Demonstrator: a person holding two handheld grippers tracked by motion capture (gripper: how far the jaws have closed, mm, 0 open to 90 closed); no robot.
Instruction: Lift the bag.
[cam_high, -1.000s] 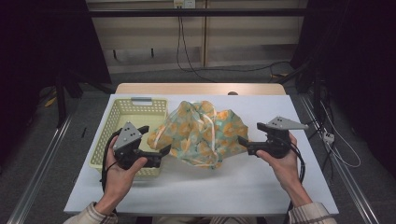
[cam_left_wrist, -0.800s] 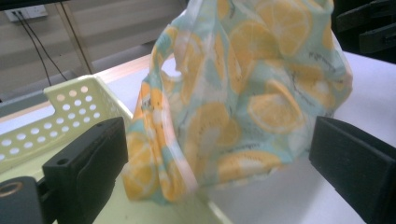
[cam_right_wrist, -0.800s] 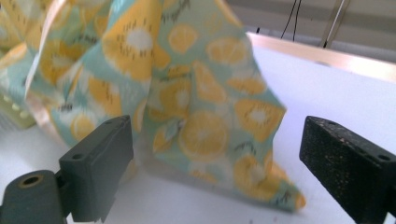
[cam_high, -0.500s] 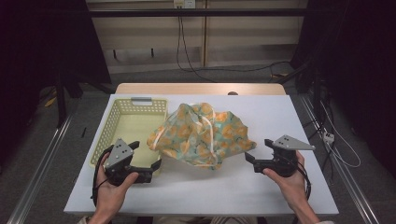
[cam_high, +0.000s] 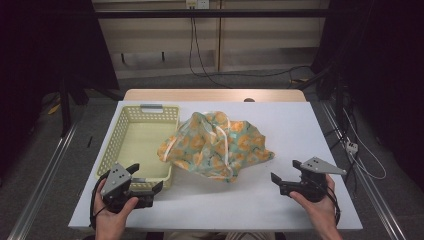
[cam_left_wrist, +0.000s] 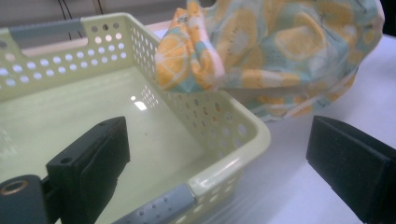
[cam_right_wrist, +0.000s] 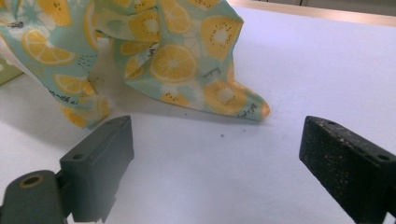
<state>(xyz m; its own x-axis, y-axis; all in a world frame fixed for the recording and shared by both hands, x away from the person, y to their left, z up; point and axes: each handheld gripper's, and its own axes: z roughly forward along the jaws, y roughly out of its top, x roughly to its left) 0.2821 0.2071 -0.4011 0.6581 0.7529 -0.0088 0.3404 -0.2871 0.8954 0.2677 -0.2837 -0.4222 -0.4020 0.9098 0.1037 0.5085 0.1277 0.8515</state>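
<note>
A lemon-print cloth bag with white drawstrings (cam_high: 215, 145) lies crumpled at the middle of the white table. Its left corner (cam_left_wrist: 187, 60) hangs over the right rim of a pale yellow perforated basket (cam_high: 116, 145), which has nothing in it. My left gripper (cam_high: 146, 178) is open near the basket's front right corner (cam_left_wrist: 243, 135), apart from the cloth. My right gripper (cam_high: 285, 171) is open over bare table in front of the cloth's right corner (cam_right_wrist: 243, 105), with nothing between its jaws (cam_right_wrist: 219, 163).
The white table (cam_high: 300, 130) has free room to the right of the cloth and along its front edge. A wooden strip (cam_high: 215, 95) runs along the far edge. Cables lie on the floor beyond and to the right.
Both grippers have drawn back from the cloth toward the front edge of the table. The cloth has settled flatter and wider on the table.
</note>
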